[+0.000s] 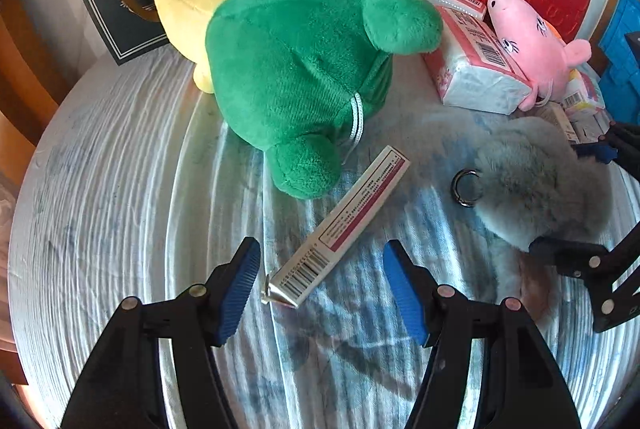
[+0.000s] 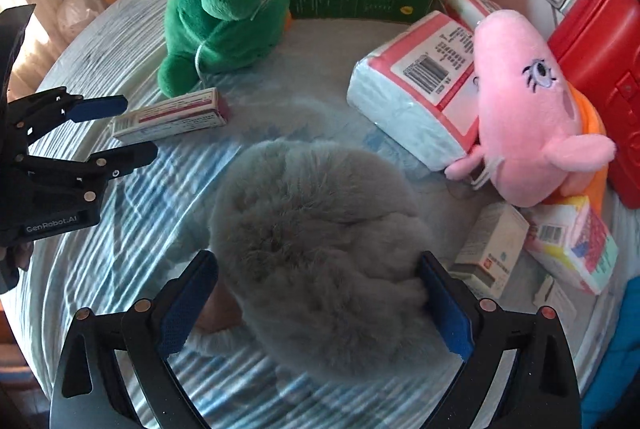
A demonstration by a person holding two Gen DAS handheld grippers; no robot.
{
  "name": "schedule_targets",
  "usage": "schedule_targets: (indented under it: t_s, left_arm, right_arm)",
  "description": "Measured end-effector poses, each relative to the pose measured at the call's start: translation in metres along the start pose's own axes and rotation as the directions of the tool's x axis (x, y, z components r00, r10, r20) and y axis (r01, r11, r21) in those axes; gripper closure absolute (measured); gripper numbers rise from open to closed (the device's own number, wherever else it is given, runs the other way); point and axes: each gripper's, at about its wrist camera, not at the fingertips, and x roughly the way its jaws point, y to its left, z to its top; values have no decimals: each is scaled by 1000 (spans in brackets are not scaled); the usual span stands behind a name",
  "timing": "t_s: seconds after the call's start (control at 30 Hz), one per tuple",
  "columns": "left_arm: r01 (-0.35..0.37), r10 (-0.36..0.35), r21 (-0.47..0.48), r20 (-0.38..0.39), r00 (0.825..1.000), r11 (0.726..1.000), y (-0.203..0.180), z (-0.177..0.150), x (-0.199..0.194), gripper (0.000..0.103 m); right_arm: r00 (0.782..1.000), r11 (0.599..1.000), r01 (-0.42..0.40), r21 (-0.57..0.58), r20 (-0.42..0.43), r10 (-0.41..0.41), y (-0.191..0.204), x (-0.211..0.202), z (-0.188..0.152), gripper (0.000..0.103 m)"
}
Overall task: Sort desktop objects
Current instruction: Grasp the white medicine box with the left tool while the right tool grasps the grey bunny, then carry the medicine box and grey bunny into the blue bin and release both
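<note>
1. The left tool (image 1: 322, 283) is hanging over the surface (image 1: 120, 189) with its blue pads spread apart and gripping nothing.
2. A slim white carton with a red stripe (image 1: 340, 225) is lying flat on the surface; its barcoded near end is sitting between the left tool's pads but touching neither (the flap on that end looks crumpled).
3. In the left wrist view the carton's long axis is running diagonally, from near left to far right, with the far end pointing toward the green plush toy (image 1: 296, 69).
4. The green plush toy is lying just beyond the carton, with a yellow plush (image 1: 188, 9) pressing against its far left side.
5. The right tool (image 2: 318, 299) is straddling a grey furry toy (image 2: 316, 229); its right pad is touching the fur, its left pad is standing clear, so the jaws are standing wide.
6. A metal ring (image 1: 466, 187) is lying at the furry toy's left edge.
7. At the far right, a pink plush pig (image 2: 528, 109) is leaning on a tissue pack (image 2: 416, 97), with a red case (image 2: 600, 69) behind.
8. Small boxes (image 2: 494, 249) are lying near the pig.
</note>
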Motion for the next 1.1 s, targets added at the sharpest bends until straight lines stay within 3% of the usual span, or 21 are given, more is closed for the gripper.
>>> schedule_targets:
  t_s: [0.2, 0.27, 0.3, 0.33, 0.4, 0.43, 0.77, 1.1]
  left_arm:
    - [35, -35, -26, -1, 999, 999, -4, 0, 12, 41]
    - [42, -42, -16, 11, 999, 999, -9, -1, 9, 57]
    - [50, -50, -13, 14, 999, 999, -11, -2, 8, 73]
    - [55, -55, -12, 15, 998, 998, -13, -4, 6, 83]
    - [70, -70, -14, 19, 997, 997, -17, -8, 2, 84]
    - [74, -73, -15, 24, 997, 997, -20, -11, -1, 85]
    - [76, -74, -49, 46, 996, 996, -36, -50, -44, 85]
    - [58, -54, -55, 69, 996, 997, -48, -82, -100, 85]
  right_arm:
    - [999, 1000, -3, 11, -40, 4, 6, 24, 1, 5]
    - [999, 1000, -4, 8, -52, 5, 8, 27, -3, 14]
    - [999, 1000, 1, 10, -48, 0, 9, 27, -5, 19]
    - [999, 1000, 1, 11, -37, 0, 9, 24, -6, 32]
    - [1000, 1000, -4, 18, -20, 4, 8, 18, -6, 57]
    - [1000, 1000, -17, 23, -26, 18, 8, 16, -6, 60]
    - [998, 995, -67, 69, 4, 67, 3, -17, -32, 67]
    - [995, 994, -81, 75, 67, 76, 8, -85, -80, 67]
